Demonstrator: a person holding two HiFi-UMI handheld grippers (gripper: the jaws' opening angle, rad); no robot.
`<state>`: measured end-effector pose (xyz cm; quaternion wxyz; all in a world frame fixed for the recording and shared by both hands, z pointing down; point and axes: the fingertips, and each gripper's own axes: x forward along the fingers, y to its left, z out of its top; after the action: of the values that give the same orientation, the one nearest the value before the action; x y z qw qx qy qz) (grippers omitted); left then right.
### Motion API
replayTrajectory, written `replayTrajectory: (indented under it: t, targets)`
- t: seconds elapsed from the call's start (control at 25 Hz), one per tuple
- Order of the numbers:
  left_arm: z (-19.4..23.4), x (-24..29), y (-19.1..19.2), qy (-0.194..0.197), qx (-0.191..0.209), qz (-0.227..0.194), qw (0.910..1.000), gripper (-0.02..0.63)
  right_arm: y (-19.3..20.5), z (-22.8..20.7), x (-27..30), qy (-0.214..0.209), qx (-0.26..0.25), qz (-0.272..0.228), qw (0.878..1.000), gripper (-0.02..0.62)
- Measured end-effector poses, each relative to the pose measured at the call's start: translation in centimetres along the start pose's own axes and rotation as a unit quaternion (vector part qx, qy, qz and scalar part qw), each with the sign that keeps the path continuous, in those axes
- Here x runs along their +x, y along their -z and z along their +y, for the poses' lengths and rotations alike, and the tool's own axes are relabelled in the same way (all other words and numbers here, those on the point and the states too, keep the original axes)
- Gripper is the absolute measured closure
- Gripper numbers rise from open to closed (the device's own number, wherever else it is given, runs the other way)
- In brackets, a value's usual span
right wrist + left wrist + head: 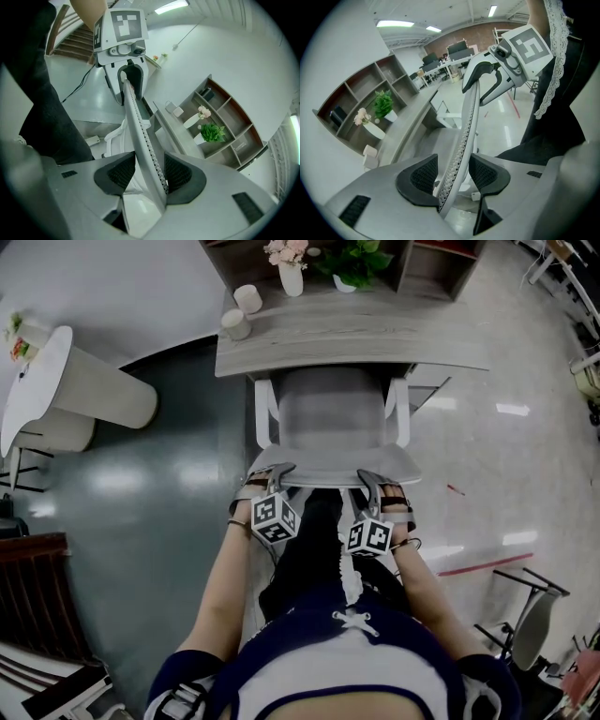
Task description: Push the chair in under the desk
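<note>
Chair (333, 418) is seat-deep under the table (375, 334) per head view. Only the gripper views show the grip: left gripper (452, 174) & right gripper (149, 174) each pinch its thin top rim. Forearms (220, 587) reach fwd, side by side.

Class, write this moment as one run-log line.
left claw: shut on chair back | right claw: shut on chair back | chair: front at desk edge

Your left gripper (273, 474) and right gripper (375, 480) clasp the back of the chair (333, 416); beyond the fingertips, its seat sits under the desk (309, 348).
</note>
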<state>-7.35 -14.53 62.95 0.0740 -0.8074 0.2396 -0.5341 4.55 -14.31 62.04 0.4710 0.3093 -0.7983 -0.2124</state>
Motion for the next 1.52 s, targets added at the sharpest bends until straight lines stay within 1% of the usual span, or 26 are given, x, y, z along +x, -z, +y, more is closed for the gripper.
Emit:
replayTrajectory:
  t: [0.4,1.16,1.52]
  targets:
    - [1.4,0.7,-0.3,0.000,-0.008,0.002,1.0000,0.393,0.2,-1.2,1.2,-0.003,0.001,0.007,1.000,0.428]
    - [3.3,1.7,-0.8,0.004,-0.006,-0.003,1.0000,0.394,0.6,-3.1,2.9,-0.003,0.000,0.012,1.000,0.426]
    - [4.3,2.4,-1.1,0.015,-0.010,0.005,0.9998,0.400,0.9,-3.9,3.8,-0.022,0.008,0.022,0.999,0.426]
